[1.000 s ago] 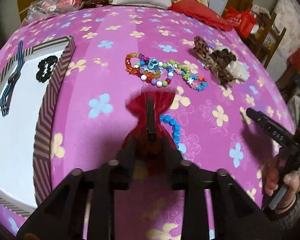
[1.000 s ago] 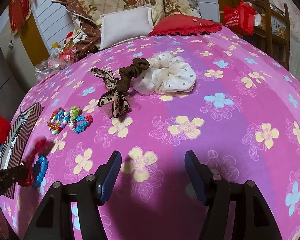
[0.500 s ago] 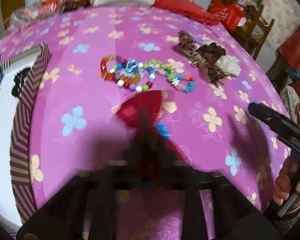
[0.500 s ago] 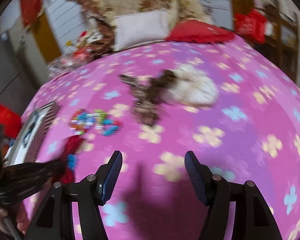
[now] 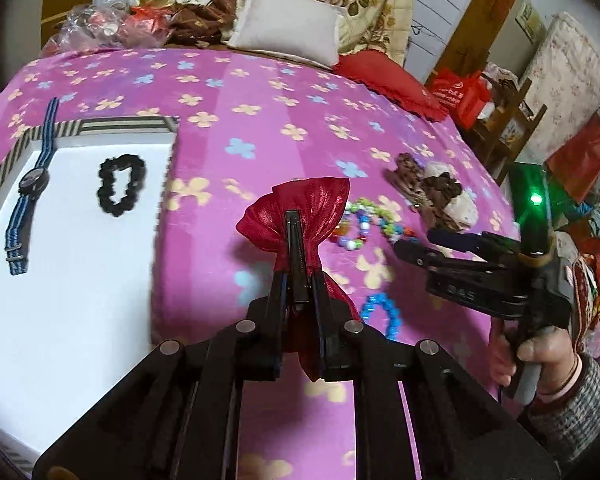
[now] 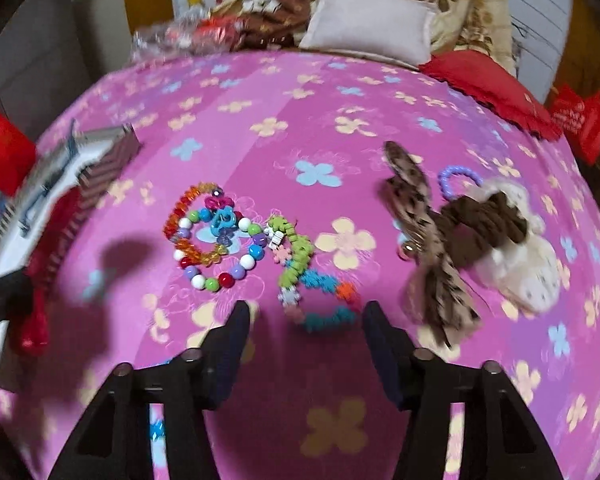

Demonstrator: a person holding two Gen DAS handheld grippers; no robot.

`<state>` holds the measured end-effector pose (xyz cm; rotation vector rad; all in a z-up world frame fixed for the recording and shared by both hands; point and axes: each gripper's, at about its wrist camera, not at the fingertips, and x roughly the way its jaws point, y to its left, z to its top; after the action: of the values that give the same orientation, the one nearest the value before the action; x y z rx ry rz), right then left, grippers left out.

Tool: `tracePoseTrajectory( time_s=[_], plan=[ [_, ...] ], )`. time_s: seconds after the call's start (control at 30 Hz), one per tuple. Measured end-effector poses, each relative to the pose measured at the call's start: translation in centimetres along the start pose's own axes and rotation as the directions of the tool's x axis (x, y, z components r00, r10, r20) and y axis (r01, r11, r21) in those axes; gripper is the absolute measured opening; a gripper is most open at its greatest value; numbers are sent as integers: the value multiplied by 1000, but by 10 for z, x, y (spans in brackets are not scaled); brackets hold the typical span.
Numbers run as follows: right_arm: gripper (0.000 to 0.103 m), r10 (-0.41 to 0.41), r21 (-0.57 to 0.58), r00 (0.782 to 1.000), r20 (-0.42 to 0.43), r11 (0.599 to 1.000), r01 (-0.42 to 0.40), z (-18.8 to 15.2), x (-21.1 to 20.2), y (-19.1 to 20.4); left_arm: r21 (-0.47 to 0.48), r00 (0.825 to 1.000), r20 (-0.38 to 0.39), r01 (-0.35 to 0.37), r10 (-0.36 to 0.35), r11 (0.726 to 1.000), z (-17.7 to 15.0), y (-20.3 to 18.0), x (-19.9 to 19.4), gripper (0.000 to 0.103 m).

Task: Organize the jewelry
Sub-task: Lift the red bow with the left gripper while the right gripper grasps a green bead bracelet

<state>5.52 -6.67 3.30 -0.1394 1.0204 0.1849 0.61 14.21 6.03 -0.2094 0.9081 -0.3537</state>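
**Red pouch pinched on my left, right fingers spread over the beads**

Pink flowered bedding (image 5: pixel 284 92) fills both views, with a white pillow (image 5: pixel 288 26) and a red cushion (image 5: pixel 384 80) at its far edge. On my left gripper (image 5: pixel 296 240) the fingers are pressed together on the neck of a red mesh pouch (image 5: pixel 320 204), which is lifted off the cover; its gathered top fans out past the fingertips. A blue bead bracelet (image 5: pixel 384 314) lies on the cover just right of the pouch's lower end; I cannot tell whether they touch.

To the far left sits a striped-rim box (image 5: pixel 100 124) with a white floor, holding a blue-strapped watch (image 5: pixel 30 182) and a black scrunchie (image 5: pixel 120 184), apart from each other.

My right gripper (image 6: pixel 306 320) has its fingers spread wide, gripping nothing. Between and just beyond the fingertips lies a flower-shaped bead bracelet (image 6: pixel 300 264), and left of it, touching or nearly so, a cluster of round-bead bracelets (image 6: pixel 212 236). To the right sits a pile of hair ties: a leopard-print bow (image 6: pixel 424 220), a brown scrunchie (image 6: pixel 484 224) and a cream dotted scrunchie (image 6: pixel 528 272), overlapping. A lilac bead ring (image 6: pixel 456 174) peeks out behind them. That pile is blurred.

From the left view, the right gripper and the hand (image 5: pixel 532 344) holding it stand at the right, partly hiding the near edge of the hair-tie pile.
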Motion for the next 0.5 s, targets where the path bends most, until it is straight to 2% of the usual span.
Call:
tracePoseTrajectory(
  time_s=[0.03, 0.13, 0.3, 0.5],
  plan=[
    [42, -7, -7, 1000, -7, 1000, 7, 2, 5, 3, -8, 1000, -2, 7, -7, 1000, 1, 4, 0, 11],
    [11, -32, -17, 999, -17, 999, 32, 5, 12, 7, -27, 1000, 12, 22, -22, 999, 5, 13, -6, 11],
    [11, 9, 25, 1000, -1, 1000, -8, 10, 2, 8, -50, 999, 43, 35, -33, 998, 11, 23, -21, 11],
    [11, 91, 86, 993, 73, 992, -97, 25, -42, 4, -100, 996, 85, 7, 1, 995, 15, 45, -42, 11]
  ],
)
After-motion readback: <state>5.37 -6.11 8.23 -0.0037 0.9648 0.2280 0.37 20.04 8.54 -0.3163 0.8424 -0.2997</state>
